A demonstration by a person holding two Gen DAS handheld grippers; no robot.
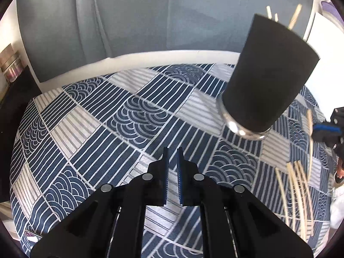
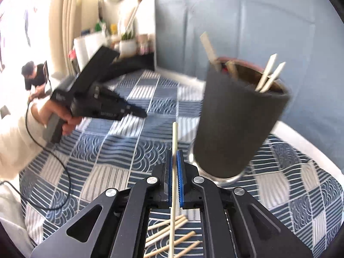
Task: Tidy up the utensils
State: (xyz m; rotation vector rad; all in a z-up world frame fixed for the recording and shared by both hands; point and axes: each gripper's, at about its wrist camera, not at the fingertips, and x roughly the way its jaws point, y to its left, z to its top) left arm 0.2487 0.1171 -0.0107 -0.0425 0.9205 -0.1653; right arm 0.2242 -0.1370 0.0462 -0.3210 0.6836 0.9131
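A dark cylindrical holder (image 1: 266,77) with a shiny metal base stands on the patterned cloth and holds several wooden chopsticks (image 2: 269,73); it also shows in the right wrist view (image 2: 236,120). My right gripper (image 2: 174,157) is shut on one pale chopstick (image 2: 174,142), held upright just left of the holder. Several loose chopsticks (image 2: 172,236) lie on the cloth below it, also seen in the left wrist view (image 1: 296,193). My left gripper (image 1: 173,152) is empty, its jaws nearly together, hovering over the cloth left of the holder.
A blue and white patterned cloth (image 1: 107,118) covers the table. A grey padded wall (image 1: 129,21) stands behind. A shelf with bottles and a plant (image 2: 126,43) is at the far left. A seated person (image 2: 34,75) is in the background.
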